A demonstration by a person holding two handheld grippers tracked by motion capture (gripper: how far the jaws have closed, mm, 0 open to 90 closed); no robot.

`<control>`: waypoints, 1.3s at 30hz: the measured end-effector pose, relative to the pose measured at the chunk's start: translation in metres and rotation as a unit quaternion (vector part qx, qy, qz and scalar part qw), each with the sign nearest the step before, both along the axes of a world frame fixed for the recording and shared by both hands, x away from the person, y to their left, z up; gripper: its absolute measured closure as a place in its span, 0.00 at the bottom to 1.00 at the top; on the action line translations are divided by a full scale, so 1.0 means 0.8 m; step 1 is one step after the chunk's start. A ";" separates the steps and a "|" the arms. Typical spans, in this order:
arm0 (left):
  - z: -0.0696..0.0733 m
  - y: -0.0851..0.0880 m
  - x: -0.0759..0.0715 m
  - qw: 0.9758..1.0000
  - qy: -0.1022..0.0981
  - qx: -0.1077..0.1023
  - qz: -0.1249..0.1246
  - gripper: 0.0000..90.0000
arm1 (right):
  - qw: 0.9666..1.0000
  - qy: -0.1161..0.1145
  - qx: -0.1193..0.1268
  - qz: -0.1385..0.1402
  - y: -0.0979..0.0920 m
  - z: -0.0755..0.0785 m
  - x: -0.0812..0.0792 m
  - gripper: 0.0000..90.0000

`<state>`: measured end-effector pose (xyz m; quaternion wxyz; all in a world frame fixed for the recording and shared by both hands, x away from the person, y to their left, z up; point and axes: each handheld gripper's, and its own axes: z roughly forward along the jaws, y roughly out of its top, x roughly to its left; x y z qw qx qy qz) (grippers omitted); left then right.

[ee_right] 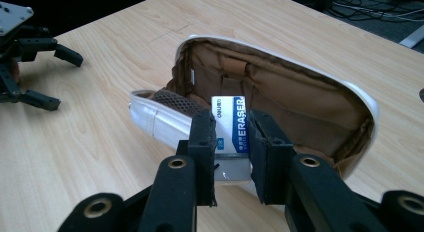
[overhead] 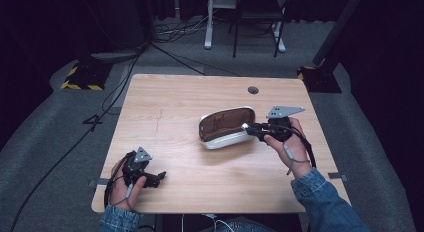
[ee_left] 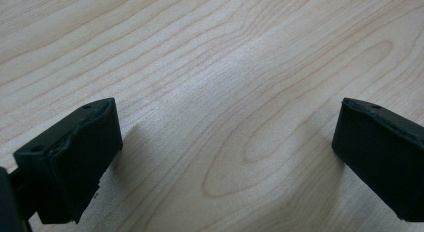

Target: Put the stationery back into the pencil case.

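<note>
A white pencil case [overhead: 226, 128] with a brown lining lies open in the middle of the wooden table [overhead: 190, 97]. My right gripper [overhead: 247, 126] is shut on a white and blue eraser [ee_right: 231, 123] and holds it at the case's right end, just over the open rim [ee_right: 280, 62]. The eraser stands upright between the pads [ee_right: 204, 137], its label facing the camera. My left gripper [overhead: 161, 177] rests low over the table near the front left corner. Its jaws stand wide apart, with bare wood [ee_left: 225, 132] between the fingers [ee_left: 75, 157].
A round cable hole [overhead: 253, 90] sits near the table's far edge. Beyond the table lie cables [overhead: 175, 32] on grey floor, a stand base with yellow and black stripes [overhead: 82, 77] and chair legs [overhead: 235, 42].
</note>
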<state>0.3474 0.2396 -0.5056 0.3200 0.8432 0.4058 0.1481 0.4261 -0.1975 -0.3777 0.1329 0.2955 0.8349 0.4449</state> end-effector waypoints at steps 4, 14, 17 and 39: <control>0.000 0.000 0.000 1.000 0.000 0.000 0.000 0.00 | 1.000 -0.009 -0.009 0.005 0.009 -0.004 0.013 0.82; 0.000 0.000 0.000 1.000 0.000 0.000 0.000 0.00 | 1.000 -0.005 -0.009 -0.001 0.028 -0.013 0.033 0.82; 0.000 0.000 0.000 1.000 0.000 0.000 0.000 0.00 | 1.000 -0.002 -0.013 -0.001 0.037 -0.018 0.039 0.82; 0.000 0.000 0.000 1.000 0.000 0.000 0.000 0.00 | 0.998 0.019 -0.056 -0.015 0.069 -0.051 0.071 0.82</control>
